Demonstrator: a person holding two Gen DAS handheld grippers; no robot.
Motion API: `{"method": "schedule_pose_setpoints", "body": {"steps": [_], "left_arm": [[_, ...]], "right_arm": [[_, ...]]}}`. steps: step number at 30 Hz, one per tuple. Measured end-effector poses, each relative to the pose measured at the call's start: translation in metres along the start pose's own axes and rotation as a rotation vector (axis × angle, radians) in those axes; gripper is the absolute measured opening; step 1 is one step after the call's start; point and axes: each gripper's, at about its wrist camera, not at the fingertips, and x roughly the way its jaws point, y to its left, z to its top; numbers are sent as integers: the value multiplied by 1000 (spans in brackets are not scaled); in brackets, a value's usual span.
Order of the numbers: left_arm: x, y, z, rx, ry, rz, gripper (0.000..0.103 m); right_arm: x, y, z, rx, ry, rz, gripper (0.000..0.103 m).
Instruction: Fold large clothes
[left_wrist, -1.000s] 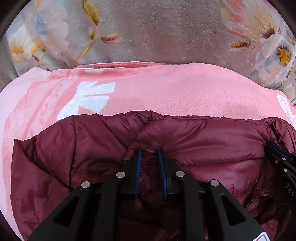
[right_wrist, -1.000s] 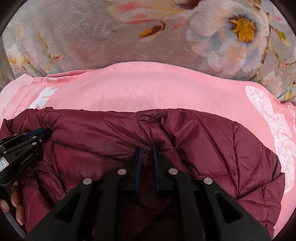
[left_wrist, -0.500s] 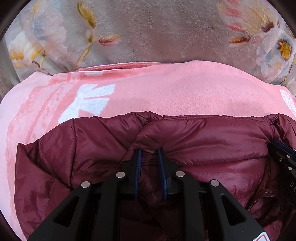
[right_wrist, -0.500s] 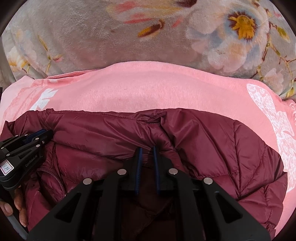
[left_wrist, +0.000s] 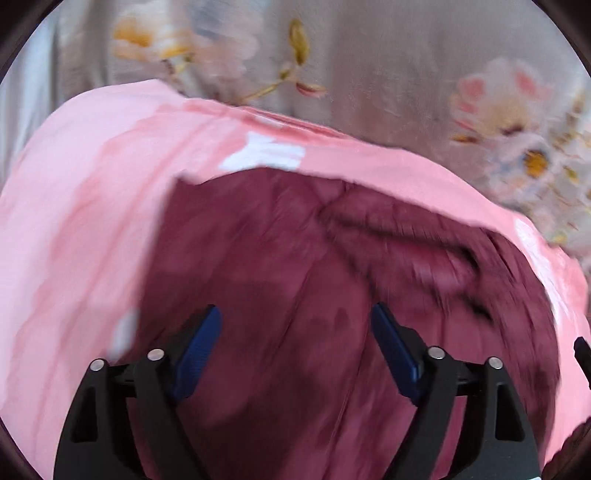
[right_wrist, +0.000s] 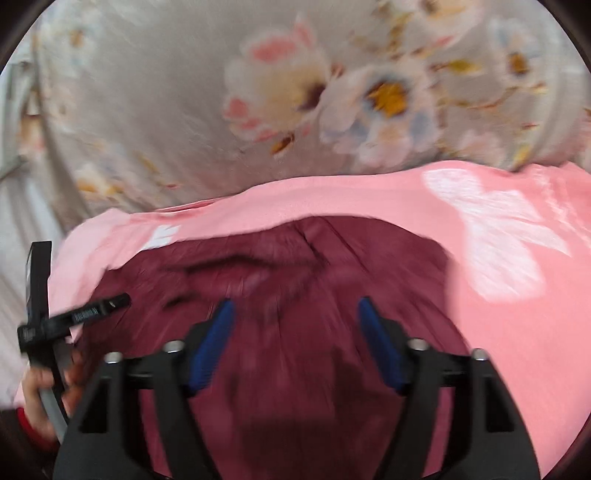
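Left wrist view: the left tool (left_wrist: 297, 332) has just been opening and its 2 blue-padded fingers (left_wrist: 199, 347) now stand wide apart, holding nothing; the maroon puffer jacket (left_wrist: 295, 258) shows in the gap between them, below the pads and not pinched. The jacket lies spread on a pink blanket (left_wrist: 85, 221) with white printed shapes, and beyond that is a grey floral bedspread (left_wrist: 388, 74). The whole picture is blurred. At the far right edge a small dark part shows, too little to name

Right wrist view: the right tool (right_wrist: 295, 325) has likewise just been opening; its 2 blue pads (right_wrist: 212, 343) are spread wide with nothing gripped, only the jacket (right_wrist: 314, 266) lying under the gap. The jacket's folded upper edge runs across the middle, on the pink blanket (right_wrist: 517, 332). At the left, a person's hand (right_wrist: 40, 391) holds the left tool (right_wrist: 74, 314), which reaches over the jacket's left edge
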Motion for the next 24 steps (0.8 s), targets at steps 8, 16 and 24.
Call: {"method": "schedule_pose_setpoints", "body": {"steps": [8, 16, 24], "left_arm": [[-118, 115, -125, -125, 157, 31, 83], [-155, 151, -191, -296, 172, -43, 83], [-159, 113, -203, -214, 156, -5, 54]], "right_arm": [[-147, -58, -140, 152, 168, -137, 76], [-186, -79, -202, 398, 152, -82, 76], [-172, -69, -200, 456, 128, 19, 65]]}}
